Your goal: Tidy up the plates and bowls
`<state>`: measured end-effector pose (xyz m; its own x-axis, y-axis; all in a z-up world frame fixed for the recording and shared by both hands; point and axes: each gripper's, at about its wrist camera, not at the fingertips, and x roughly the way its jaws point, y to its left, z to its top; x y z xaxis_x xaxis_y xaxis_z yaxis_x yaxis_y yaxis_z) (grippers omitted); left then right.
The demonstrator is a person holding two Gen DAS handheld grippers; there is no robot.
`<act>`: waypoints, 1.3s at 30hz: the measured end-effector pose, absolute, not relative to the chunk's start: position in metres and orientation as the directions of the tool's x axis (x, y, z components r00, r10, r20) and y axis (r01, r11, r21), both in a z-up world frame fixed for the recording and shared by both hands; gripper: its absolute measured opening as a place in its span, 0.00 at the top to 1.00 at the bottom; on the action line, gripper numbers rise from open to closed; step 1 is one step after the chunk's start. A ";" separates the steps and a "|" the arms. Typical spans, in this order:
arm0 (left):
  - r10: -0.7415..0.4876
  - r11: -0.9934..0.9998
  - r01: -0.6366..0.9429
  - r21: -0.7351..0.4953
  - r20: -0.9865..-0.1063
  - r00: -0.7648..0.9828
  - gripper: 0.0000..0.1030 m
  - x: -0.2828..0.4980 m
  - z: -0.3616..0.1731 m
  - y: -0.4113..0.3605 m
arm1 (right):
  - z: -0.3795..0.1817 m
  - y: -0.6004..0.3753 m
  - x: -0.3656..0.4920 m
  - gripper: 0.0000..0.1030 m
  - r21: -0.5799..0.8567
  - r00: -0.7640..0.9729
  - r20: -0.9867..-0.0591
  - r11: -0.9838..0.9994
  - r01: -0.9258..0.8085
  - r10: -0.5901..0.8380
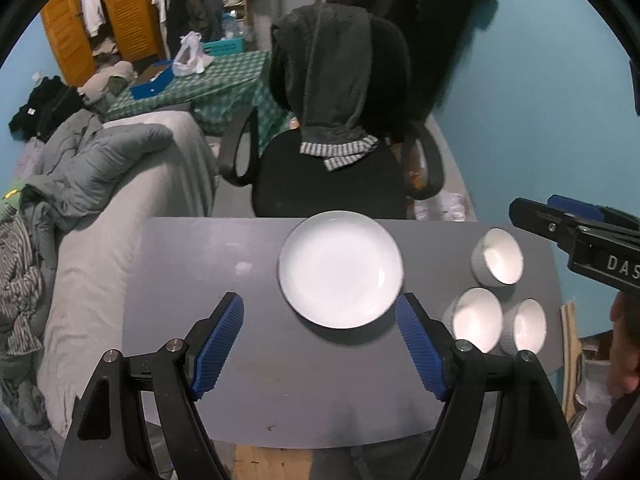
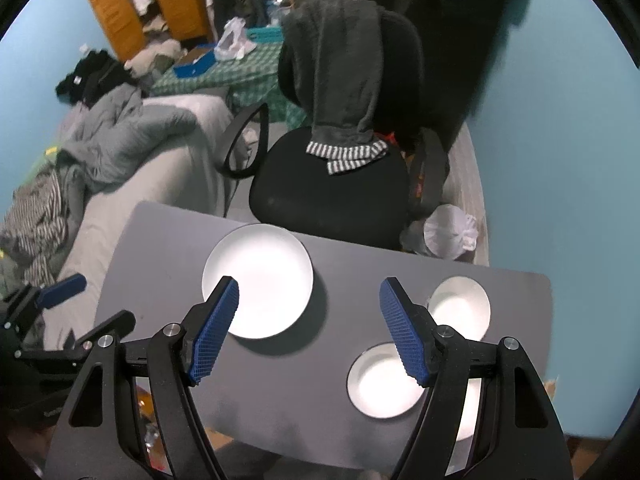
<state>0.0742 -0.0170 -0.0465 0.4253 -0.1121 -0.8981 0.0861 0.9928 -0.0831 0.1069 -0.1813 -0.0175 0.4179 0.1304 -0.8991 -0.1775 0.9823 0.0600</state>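
At the far left of the scene a bed (image 1: pixel 120 216) with a rumpled grey duvet (image 1: pixel 100 156) runs alongside the grey table (image 1: pixel 224 360). The left gripper (image 1: pixel 320 312) hangs above the table's near half, its blue-padded jaws spread wide and released, with nothing between them — only bare tabletop and the near rim of the white plate (image 1: pixel 340 268) show in the gap. That plate lies flat toward the table's far edge, just in front of a black office chair (image 1: pixel 332 184) with a dark towel (image 1: pixel 336 80) draped over its back. To the right of the plate three white bowls stand upright in a loose cluster: one bowl (image 1: pixel 498 256) farther back, a second bowl (image 1: pixel 476 318) nearer, and a third bowl (image 1: pixel 526 324) just beside it on the right. The right gripper (image 2: pixel 310 300) hovers over the table between plate and bowls — jaws apart, empty, clear of every dish.
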 end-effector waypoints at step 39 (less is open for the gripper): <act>-0.333 0.865 0.485 -0.129 -0.870 0.363 0.22 0.056 -0.013 -0.144 | 0.022 -0.325 -0.007 0.30 0.027 0.495 -0.857 0.949 0.314 -0.140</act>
